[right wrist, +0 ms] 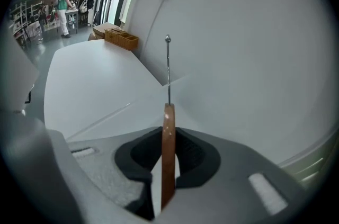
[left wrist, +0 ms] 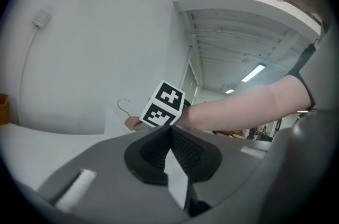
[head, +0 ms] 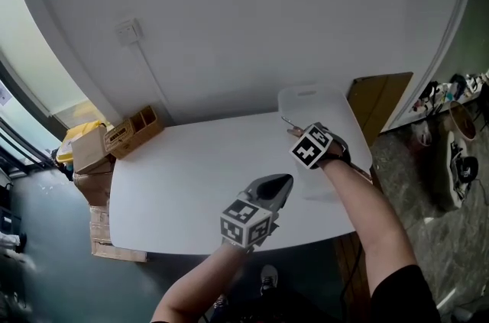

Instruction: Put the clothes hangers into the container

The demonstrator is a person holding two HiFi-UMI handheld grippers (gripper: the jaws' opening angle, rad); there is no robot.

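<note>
A wooden clothes hanger (right wrist: 168, 138) stands edge-on between the pads of my right gripper (right wrist: 168, 135), which is shut on it. Its metal hook (right wrist: 168, 66) points straight ahead. In the head view my right gripper (head: 295, 132) is over the near left part of a translucent white container (head: 306, 93) at the table's right end, with the hook (head: 288, 122) sticking out to the left. My left gripper (head: 281, 182) hovers over the table's front, left of the container, shut with nothing in it. Its pads (left wrist: 177, 143) meet at the tips.
A white table (head: 191, 169) stands against a white wall. At its back left corner is a wooden organiser box (head: 134, 131). Cardboard boxes (head: 90, 150) are stacked on the floor to the left. A wooden board (head: 382, 104) leans behind the container. A person (right wrist: 63, 3) stands far off.
</note>
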